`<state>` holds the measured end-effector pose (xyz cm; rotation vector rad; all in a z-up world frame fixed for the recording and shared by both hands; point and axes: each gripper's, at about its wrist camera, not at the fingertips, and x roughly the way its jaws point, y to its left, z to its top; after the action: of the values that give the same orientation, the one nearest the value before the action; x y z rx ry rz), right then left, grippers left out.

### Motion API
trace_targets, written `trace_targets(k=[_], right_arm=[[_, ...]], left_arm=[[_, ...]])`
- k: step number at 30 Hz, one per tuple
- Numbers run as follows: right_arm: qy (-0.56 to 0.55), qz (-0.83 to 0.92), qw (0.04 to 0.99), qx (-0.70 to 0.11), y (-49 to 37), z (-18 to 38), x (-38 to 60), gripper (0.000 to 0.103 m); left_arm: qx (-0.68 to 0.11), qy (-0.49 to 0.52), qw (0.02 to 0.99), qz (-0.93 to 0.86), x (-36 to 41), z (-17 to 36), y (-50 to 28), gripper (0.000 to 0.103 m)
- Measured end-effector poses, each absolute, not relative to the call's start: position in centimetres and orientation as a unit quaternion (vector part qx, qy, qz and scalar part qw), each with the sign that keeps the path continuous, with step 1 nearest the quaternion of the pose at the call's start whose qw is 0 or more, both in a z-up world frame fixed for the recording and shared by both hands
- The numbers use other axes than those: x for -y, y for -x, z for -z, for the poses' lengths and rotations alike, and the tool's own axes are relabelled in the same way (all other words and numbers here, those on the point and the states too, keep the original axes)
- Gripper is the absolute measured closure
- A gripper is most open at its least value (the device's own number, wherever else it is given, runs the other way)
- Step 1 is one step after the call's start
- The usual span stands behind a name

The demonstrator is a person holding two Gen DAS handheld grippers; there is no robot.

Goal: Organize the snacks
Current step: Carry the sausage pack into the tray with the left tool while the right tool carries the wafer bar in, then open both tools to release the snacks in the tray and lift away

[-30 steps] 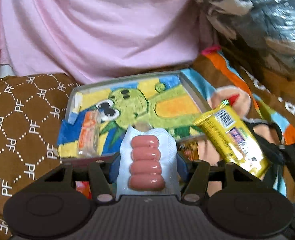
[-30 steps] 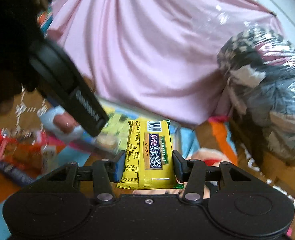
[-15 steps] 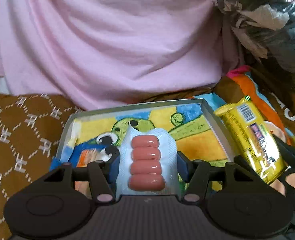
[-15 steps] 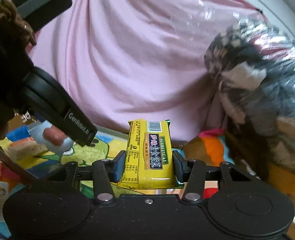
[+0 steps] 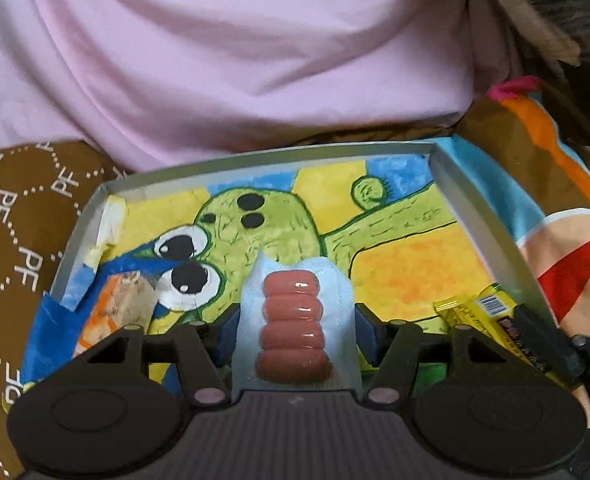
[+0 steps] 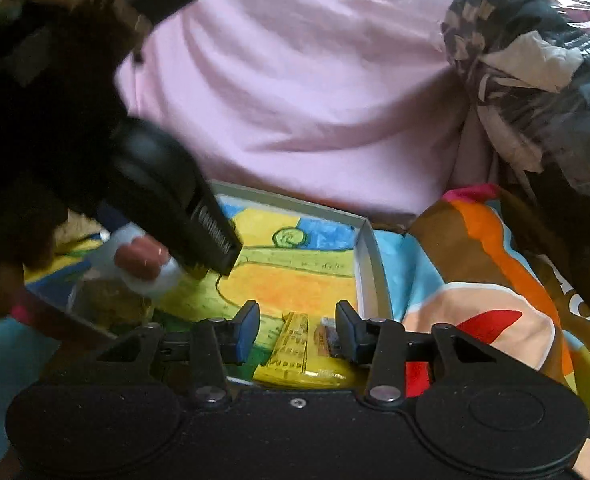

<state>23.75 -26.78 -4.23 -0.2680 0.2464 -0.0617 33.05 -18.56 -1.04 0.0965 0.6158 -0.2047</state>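
your left gripper (image 5: 295, 326) is over the tray (image 5: 471, 216), the grey-rimmed one with the green cartoon drawing on its floor, and the sausage pack (image 5: 295, 328) sits upright between its two fingers, four pink links stacked in a pale blue wrapper. the jaws are opening, and a sliver of space shows between the wrapper's edges and the blue pads, so the pack looks released rather than pinched. your right gripper (image 6: 298, 330) is at the tray's near right corner with the yellow snack bar (image 6: 291, 350) low between its fingers, tilted and lying down toward the tray floor. its jaws are closing, yet the left pad stands clearly apart from the bar, so the hold is off. an orange-wrapped snack (image 5: 115, 312) lies in the tray's left part, just beside your left gripper's left finger. pink cloth (image 5: 255, 48) fills the background behind the tray.
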Motion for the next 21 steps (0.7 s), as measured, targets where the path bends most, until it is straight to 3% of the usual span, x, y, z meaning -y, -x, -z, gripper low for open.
trace_targets(k=[4,10,21], right_arm=[[0.125,0.031,0.985,-0.115,-23.5,3.8,26.8,0.042],[0.116,0.036,0.987,-0.106,-22.9,2.6,26.8,0.024],[0.088,0.042,0.993,-0.066,-19.3,-2.6,25.8,0.003]], left_arm=[[-0.31,-0.031,0.945,0.098,17.9,0.8,-33.2,0.035],[-0.291,-0.015,0.952,0.095,16.5,-1.5,-31.9,0.018],[-0.229,0.003,0.97,0.079,12.4,-6.9,-26.9,0.0]])
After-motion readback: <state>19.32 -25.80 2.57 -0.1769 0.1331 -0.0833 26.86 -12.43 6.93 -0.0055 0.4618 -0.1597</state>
